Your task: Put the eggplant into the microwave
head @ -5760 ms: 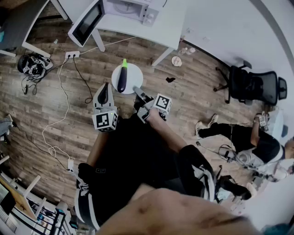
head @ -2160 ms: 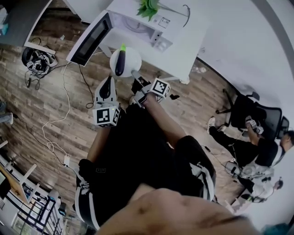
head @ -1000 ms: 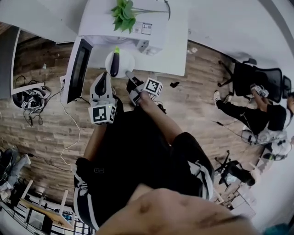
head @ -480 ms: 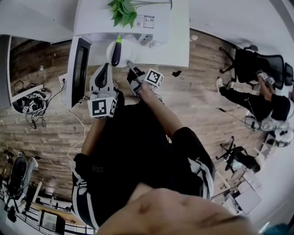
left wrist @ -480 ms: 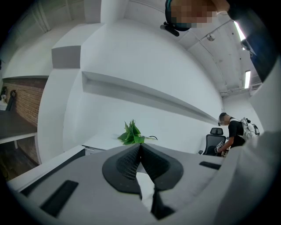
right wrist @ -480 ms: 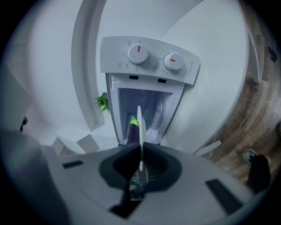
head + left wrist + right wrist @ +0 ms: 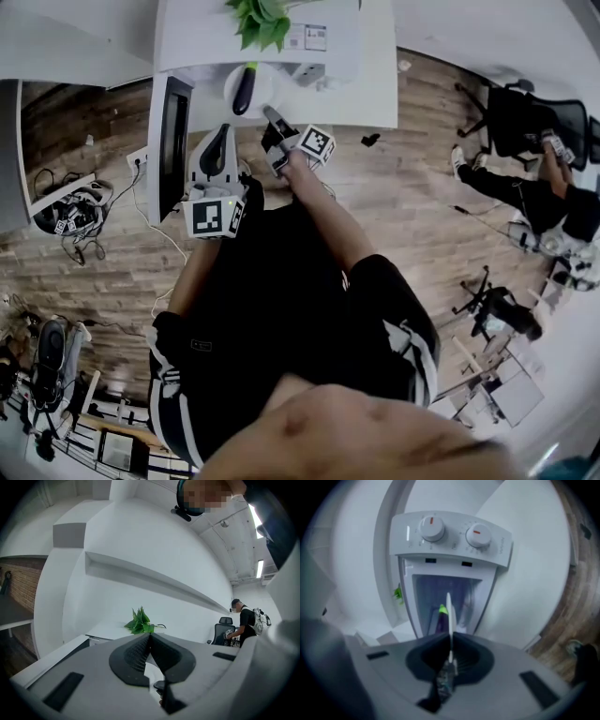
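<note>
A dark purple eggplant point(image 7: 245, 89) with a green stem lies on a small white plate point(image 7: 264, 82). My right gripper point(image 7: 273, 117) is shut on the plate's near rim and holds it at the open front of the white microwave point(image 7: 309, 69). In the right gripper view the plate point(image 7: 449, 612) shows edge-on, with the eggplant point(image 7: 440, 619) to its left, in front of the microwave's opening point(image 7: 468, 597). The right gripper point(image 7: 450, 645) pinches the rim. My left gripper point(image 7: 219, 139) hangs to the left of the plate, and its jaws point(image 7: 149, 643) are shut on nothing.
The microwave door point(image 7: 172, 142) stands swung open at the left, close to my left gripper. A green plant point(image 7: 262, 22) sits on the microwave, which rests on a white table point(image 7: 370, 75). Two knobs point(image 7: 432, 527) are above the opening. A person point(image 7: 548, 192) and an office chair point(image 7: 517, 112) are at far right.
The person has walked up to the microwave. The plate with the eggplant, held in the right gripper throughout, has moved forward to the microwave's opening. The left gripper has stayed shut alongside.
</note>
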Available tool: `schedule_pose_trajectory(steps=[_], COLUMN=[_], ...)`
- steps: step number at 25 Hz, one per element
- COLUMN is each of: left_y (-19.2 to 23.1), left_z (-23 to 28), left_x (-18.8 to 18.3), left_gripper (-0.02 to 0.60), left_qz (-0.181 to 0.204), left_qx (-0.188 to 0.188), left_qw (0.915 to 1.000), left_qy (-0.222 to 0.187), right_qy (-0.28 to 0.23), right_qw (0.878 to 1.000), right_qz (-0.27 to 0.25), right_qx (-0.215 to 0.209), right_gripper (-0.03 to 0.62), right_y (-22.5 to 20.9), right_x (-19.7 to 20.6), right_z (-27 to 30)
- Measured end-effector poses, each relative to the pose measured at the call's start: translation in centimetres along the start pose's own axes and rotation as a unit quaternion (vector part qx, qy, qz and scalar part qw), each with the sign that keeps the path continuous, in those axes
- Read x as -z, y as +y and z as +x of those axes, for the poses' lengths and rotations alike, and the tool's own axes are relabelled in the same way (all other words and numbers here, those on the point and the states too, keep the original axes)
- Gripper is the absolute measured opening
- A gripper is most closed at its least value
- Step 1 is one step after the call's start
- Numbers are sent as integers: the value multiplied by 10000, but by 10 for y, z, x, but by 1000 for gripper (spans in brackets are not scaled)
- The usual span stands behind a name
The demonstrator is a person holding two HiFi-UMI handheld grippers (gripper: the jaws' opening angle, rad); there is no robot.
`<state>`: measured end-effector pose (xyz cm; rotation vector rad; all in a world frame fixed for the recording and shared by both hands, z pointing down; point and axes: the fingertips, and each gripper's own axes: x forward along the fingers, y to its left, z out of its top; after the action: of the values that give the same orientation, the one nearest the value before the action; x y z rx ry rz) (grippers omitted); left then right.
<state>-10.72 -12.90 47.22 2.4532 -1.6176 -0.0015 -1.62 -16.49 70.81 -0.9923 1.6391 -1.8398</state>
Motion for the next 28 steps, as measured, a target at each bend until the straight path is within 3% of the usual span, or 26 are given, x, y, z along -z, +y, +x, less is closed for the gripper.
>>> schedule_pose_trajectory(steps=[28], left_y=[12], left_z=[-1], left_x=[16], left_gripper=[34], left_qz=[-23], left_qx=[236], left_qw=[9997], left_qy=[108], right_qy=[-813], right_qw=[9964], right_qz=[251], right_qx=[-4], right_gripper=[41], right_y=[-31], right_x=[-32], right_z=[47])
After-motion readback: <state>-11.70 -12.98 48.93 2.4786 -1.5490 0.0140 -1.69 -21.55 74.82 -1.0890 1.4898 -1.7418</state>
